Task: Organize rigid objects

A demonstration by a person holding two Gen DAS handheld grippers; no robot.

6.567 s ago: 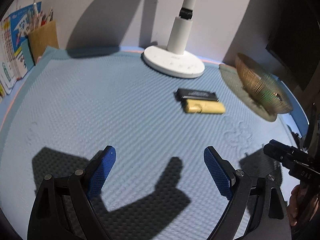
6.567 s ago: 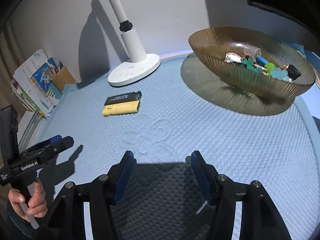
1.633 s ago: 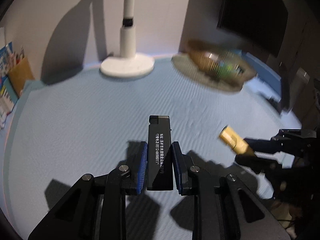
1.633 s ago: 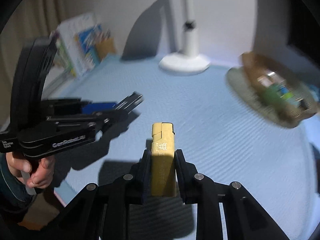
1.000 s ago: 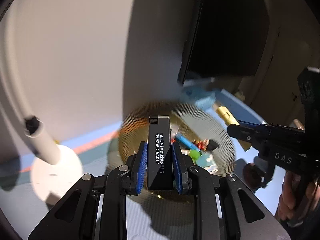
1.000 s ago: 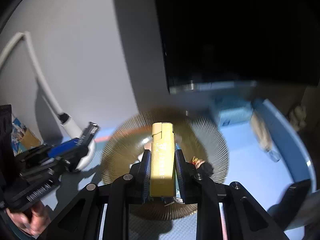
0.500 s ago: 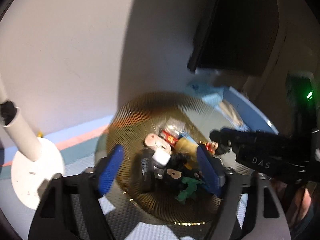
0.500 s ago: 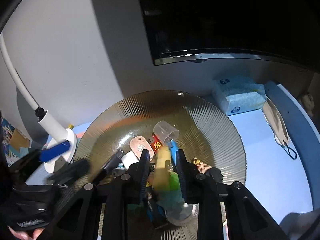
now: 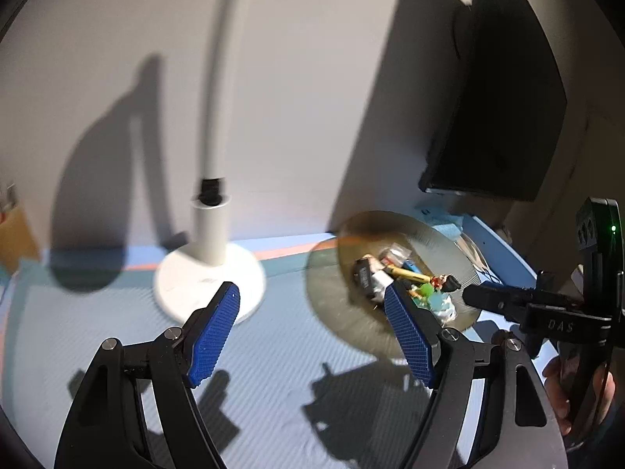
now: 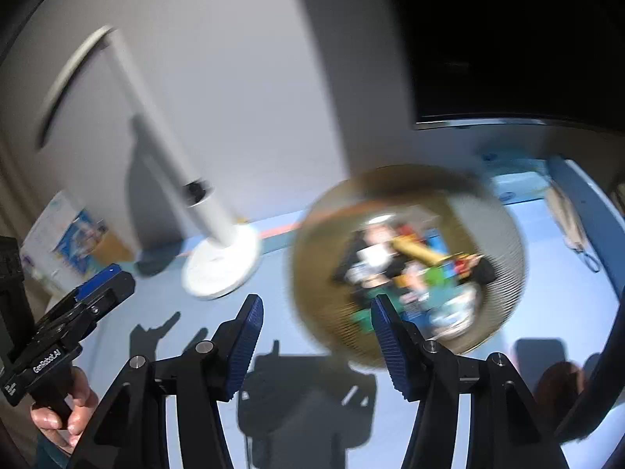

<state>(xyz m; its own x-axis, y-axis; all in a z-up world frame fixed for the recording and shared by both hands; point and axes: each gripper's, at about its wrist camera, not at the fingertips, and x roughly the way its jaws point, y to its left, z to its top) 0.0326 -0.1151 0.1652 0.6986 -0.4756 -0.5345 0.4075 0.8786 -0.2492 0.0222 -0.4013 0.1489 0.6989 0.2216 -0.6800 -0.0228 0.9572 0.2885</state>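
Observation:
The ribbed amber glass bowl stands on the blue mat and holds several small items. The black lighter and the yellow lighter lie inside it among the clutter. My left gripper is open and empty, short of the bowl and to its left. My right gripper has nothing between its fingers, its jaws opening, in front of the bowl's near rim. The right wrist view is blurred. Each gripper shows in the other's view, the right and the left.
A white desk lamp stands left of the bowl. A dark monitor hangs behind it. Books and a brown holder sit at the far left. A tissue pack lies behind the bowl. A hand grips the left handle.
Both lighters, held a second ago, now lie in the bowl. Both grippers opened and pulled back from the bowl; the lamp base came into view.

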